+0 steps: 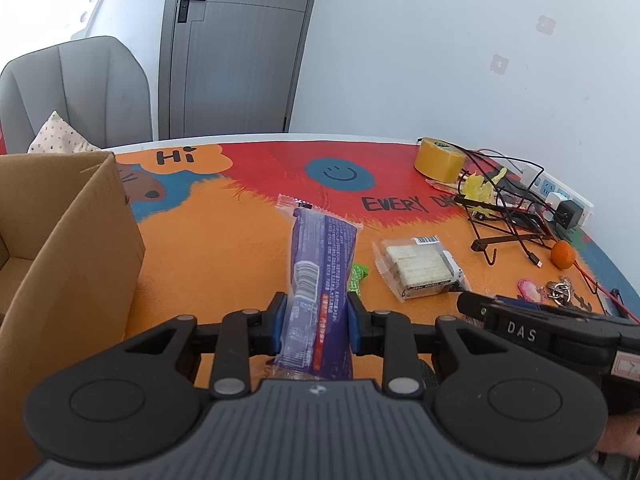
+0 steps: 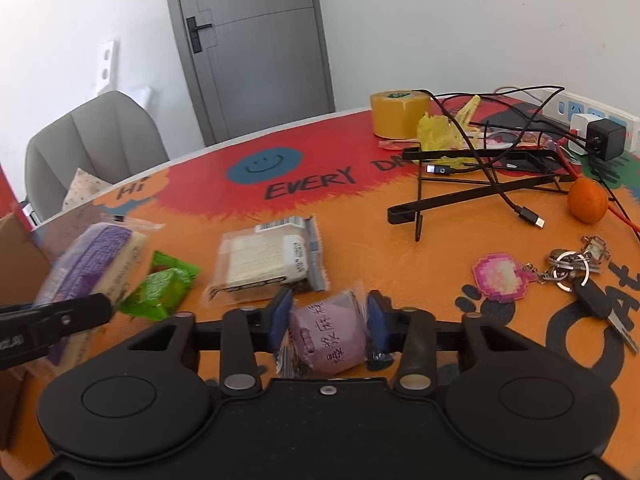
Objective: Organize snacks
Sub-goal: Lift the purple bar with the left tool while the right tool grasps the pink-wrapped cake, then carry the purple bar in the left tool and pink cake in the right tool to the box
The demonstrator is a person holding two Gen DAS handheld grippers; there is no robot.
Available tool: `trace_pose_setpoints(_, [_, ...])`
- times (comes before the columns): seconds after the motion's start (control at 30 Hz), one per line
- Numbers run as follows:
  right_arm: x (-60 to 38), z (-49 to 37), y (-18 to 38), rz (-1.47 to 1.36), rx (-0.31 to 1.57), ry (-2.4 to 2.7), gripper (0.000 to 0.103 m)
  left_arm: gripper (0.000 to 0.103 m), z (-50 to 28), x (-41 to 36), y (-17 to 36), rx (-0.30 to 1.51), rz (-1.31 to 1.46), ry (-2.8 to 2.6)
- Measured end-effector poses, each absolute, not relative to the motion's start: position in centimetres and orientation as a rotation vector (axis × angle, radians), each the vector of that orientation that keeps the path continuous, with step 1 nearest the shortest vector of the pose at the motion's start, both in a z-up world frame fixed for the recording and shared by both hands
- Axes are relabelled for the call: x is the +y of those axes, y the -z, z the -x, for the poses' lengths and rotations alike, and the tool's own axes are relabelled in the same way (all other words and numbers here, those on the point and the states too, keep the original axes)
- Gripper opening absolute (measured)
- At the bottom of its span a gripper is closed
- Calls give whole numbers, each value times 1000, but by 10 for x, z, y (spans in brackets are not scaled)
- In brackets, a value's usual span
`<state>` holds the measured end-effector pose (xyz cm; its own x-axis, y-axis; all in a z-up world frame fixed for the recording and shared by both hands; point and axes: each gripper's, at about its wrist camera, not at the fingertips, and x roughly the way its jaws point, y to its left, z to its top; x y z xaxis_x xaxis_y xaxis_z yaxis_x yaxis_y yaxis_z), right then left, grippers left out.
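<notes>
My left gripper (image 1: 318, 312) is shut on the near end of a long purple snack packet (image 1: 324, 248), whose far end reaches out over the orange tabletop. My right gripper (image 2: 328, 316) is shut on a small lilac wrapped snack (image 2: 332, 336), its blue pads pressing both sides. On the table between the two lie a clear packet of pale crackers (image 2: 268, 260) and a small green candy wrapper (image 2: 160, 288). An open cardboard box (image 1: 80, 240) stands at the left, close beside my left gripper. The purple packet (image 2: 96, 256) also shows at the left of the right wrist view.
At the right of the table are a yellow tape roll (image 2: 396, 114), a black wire stand (image 2: 472, 196), tangled cables, a power strip (image 2: 592, 114), an orange (image 2: 588, 200) and keys with a pink charm (image 2: 576, 268). A grey chair (image 1: 76, 92) and a door stand behind.
</notes>
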<state>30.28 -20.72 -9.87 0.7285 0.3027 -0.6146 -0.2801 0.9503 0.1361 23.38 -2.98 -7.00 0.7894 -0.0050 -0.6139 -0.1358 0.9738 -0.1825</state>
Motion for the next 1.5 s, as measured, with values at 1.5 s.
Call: trace_pose_setpoints(1.5, [-132,-209,18,-86,499,-524,38,29,-128,46,-14,469,230,-204])
